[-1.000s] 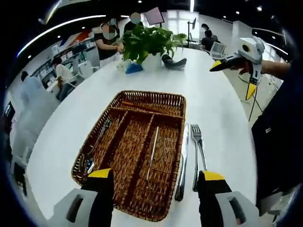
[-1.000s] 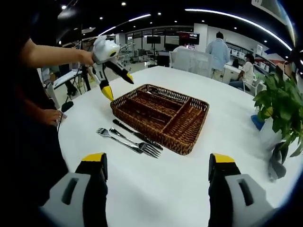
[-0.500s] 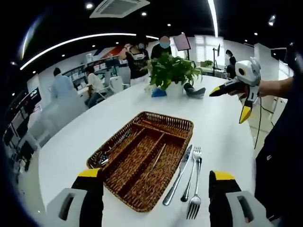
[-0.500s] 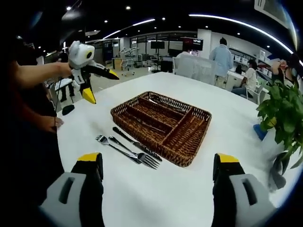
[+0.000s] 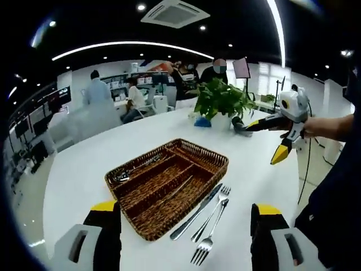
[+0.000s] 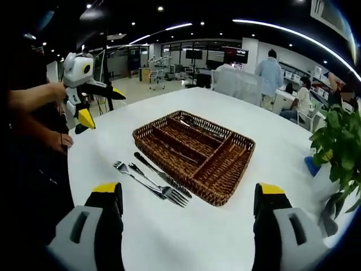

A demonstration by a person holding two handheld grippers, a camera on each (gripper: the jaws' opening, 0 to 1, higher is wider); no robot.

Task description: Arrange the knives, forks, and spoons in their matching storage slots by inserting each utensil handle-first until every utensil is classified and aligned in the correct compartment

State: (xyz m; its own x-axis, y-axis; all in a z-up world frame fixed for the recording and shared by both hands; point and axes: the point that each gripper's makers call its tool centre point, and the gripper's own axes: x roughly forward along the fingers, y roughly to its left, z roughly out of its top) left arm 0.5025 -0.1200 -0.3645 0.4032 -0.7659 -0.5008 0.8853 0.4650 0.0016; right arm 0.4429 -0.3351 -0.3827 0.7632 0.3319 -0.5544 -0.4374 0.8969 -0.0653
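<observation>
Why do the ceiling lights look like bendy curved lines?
The fisheye lens does that: in the left gripper view the ceiling light strip bows over the room, and in the right gripper view another strip curves too; the wicker tray near the middle stays sharp and less bent.

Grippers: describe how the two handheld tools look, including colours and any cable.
The left gripper has grey bodies with black fingers capped in yellow. The right gripper is built alike. Seen from the other side, the right gripper shows a white housing, yellow-tipped black fingers and a dark cable hanging beneath it.
</observation>
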